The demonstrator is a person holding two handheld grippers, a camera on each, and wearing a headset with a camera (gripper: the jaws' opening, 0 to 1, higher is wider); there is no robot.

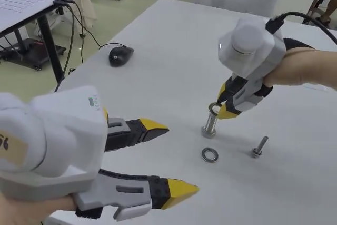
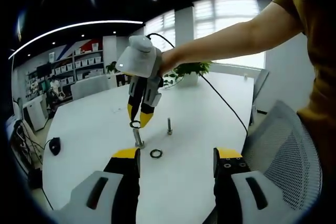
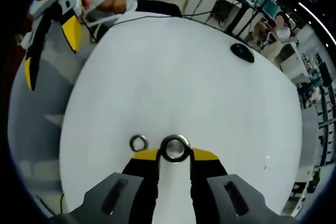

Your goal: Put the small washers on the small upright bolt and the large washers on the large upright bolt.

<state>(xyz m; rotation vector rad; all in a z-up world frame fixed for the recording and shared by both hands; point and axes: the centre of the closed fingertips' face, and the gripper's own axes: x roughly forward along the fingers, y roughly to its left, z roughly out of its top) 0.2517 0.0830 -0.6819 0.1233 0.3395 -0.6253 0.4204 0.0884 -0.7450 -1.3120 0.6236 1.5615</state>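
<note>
Two washers: a held washer (image 1: 215,109) is seen in the right gripper (image 1: 221,107), and a loose washer (image 1: 209,155) is seen on the white desk (image 1: 174,40).
Fingers of the right gripper: they are closed down on the held washer, which is pinched by its rim between the yellow tips. In the right gripper view the ring (image 3: 175,148) is seen face-on between those tips.
Held washer: it is carried right over the top of the large upright bolt (image 1: 209,125). Whether the two are touching cannot be told.
Large upright bolt: it is stood on the desk with its wider end down, directly under the right gripper.
Loose washer: it is laid flat just beside the foot of the large upright bolt, on the side nearer the person, with the small upright bolt (image 1: 259,147) off to its right.
Small upright bolt: it is stood on the desk apart from the large one and is seen leaning a little in the head view.
Fingers of the left gripper (image 1: 171,157): they are spread wide with nothing between them, and are held low and near the person, pointed toward the bolts (image 2: 138,139).
Desk edge: a dark mouse (image 1: 120,55) with its cable is seen far off at the left side.
</note>
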